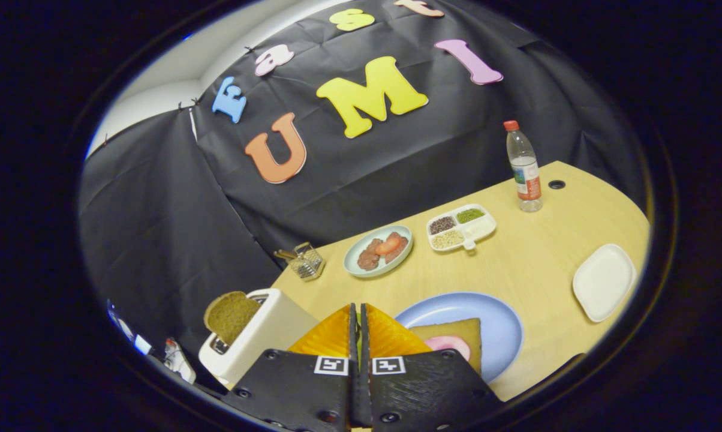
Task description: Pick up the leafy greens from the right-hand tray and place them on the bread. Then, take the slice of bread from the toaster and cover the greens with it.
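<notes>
Our gripper (358,318) has its ribbed fingers (331,336) pressed nearly together, a green sliver of leafy greens (358,351) pinched between them. Just beyond sits the round blue plate (499,324) bearing square bread (457,333). Near the table's (535,264) left edge, a coarse brown slice (232,315) juts from the boxy white toaster (271,330); the smooth white tray (604,281) lies rightward.
</notes>
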A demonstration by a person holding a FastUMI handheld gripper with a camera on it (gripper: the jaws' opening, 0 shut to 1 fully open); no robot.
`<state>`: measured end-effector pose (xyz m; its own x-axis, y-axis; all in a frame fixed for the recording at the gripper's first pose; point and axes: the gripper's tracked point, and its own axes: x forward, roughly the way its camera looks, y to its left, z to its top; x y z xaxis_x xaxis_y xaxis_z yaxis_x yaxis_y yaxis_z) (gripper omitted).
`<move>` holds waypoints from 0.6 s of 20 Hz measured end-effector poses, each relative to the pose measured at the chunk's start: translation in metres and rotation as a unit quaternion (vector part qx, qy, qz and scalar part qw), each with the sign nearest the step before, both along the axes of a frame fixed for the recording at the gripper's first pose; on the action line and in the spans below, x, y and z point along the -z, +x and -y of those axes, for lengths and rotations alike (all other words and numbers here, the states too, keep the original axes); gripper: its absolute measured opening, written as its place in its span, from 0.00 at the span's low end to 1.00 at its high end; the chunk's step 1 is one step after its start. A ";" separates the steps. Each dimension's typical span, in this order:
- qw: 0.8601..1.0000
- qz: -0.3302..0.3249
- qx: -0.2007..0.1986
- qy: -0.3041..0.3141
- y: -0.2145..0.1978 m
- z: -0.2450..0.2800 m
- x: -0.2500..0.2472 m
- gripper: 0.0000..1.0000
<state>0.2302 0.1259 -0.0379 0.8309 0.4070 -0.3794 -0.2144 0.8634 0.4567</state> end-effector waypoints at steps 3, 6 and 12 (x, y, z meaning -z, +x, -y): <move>1.000 -0.009 0.009 -0.018 0.005 0.018 0.019 0.00; 0.998 -0.010 0.028 -0.048 0.012 0.042 0.032 0.00; 0.995 -0.015 0.038 -0.093 0.019 0.072 0.051 0.01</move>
